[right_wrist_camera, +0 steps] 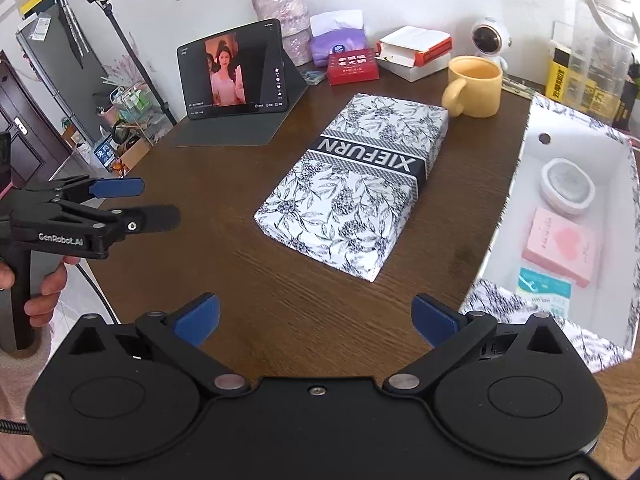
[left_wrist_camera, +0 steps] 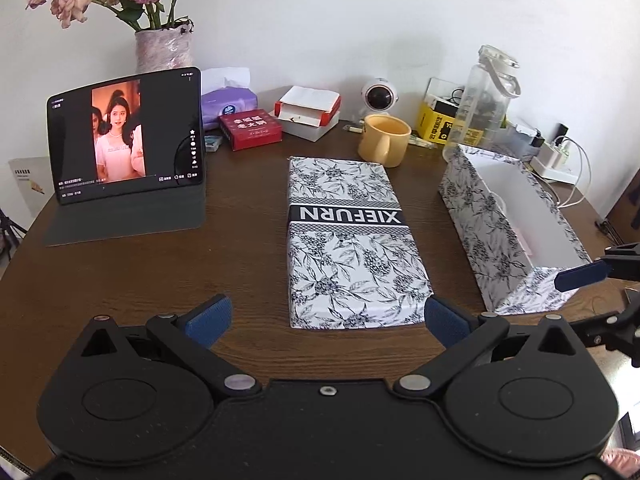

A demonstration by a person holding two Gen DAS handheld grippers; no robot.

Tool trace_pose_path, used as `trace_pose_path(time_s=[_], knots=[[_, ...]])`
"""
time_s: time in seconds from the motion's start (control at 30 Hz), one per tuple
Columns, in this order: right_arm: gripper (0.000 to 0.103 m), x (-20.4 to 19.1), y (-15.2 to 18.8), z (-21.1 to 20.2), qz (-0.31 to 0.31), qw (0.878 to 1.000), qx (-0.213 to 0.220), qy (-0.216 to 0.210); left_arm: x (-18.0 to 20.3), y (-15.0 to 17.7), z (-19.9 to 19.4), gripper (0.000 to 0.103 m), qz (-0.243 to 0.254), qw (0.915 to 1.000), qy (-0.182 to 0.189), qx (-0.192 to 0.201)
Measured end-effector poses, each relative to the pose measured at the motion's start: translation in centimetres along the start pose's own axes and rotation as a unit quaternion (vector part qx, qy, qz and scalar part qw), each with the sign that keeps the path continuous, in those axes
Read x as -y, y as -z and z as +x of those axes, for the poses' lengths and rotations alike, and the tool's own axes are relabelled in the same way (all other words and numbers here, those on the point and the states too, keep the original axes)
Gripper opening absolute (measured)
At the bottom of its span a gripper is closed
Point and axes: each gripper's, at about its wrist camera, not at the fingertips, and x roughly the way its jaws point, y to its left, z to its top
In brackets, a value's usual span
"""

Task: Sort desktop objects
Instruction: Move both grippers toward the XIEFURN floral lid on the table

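A floral-patterned box lid marked XIEFURN lies flat, top up, in the middle of the brown table. My left gripper is open just in front of its near edge, holding nothing. To the right stands the matching open box. In the right wrist view the box contains a round white case, a pink packet and a teal packet. My right gripper is open and empty, near the lid and beside the box. The left gripper shows at the left, held by a hand.
A tablet on a folding stand plays video at the left. Along the back are a vase, a tissue pack, a red box, a book, a yellow mug, a small white gadget and a clear bottle.
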Motion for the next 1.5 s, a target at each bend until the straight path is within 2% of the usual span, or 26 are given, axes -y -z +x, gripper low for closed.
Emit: trace_pose_path(time_s=[0.2,0.4,0.63,0.9,1.03,1.13,1.33,1.5], knots=[[0.103,-0.4,-1.7,2.1,-0.022,1.0,0.004,0.004,-0.3,-1.0,3.0,0.103,0.019,0.9996,-0.021,-0.009],[0.103,-0.6,-2.7,5.4,-0.046,0.998,0.014,0.031,-0.9,-1.8,7.1,0.103,0.003,0.9982,-0.051,-0.032],[0.103,0.4,-3.6,9.3,-0.012,0.999,0.014,0.033,0.7,-2.7,11.7,0.103,0.022,0.9951,-0.076,-0.059],[0.103,2.6,-4.7,13.4,0.021,0.999,0.008,0.044,1.0,-3.6,16.5,0.103,0.024,0.9955,-0.053,-0.075],[0.103,3.7,-4.8,15.2,0.046,0.998,0.008,0.036,0.8,-3.8,18.1,0.103,0.001,0.9956,-0.041,-0.084],[0.103,4.2,-4.9,16.3,0.055,0.997,0.01,0.045,0.7,-4.1,19.1,0.103,-0.017,0.9954,-0.029,-0.089],[0.103,5.4,-4.7,17.7,0.095,0.995,0.012,0.028,0.8,-3.8,20.2,0.103,-0.037,0.995,-0.002,-0.093],[0.103,6.0,-4.4,18.5,0.118,0.993,0.015,0.012,0.2,-3.5,21.1,0.103,-0.086,0.99,0.028,-0.108]])
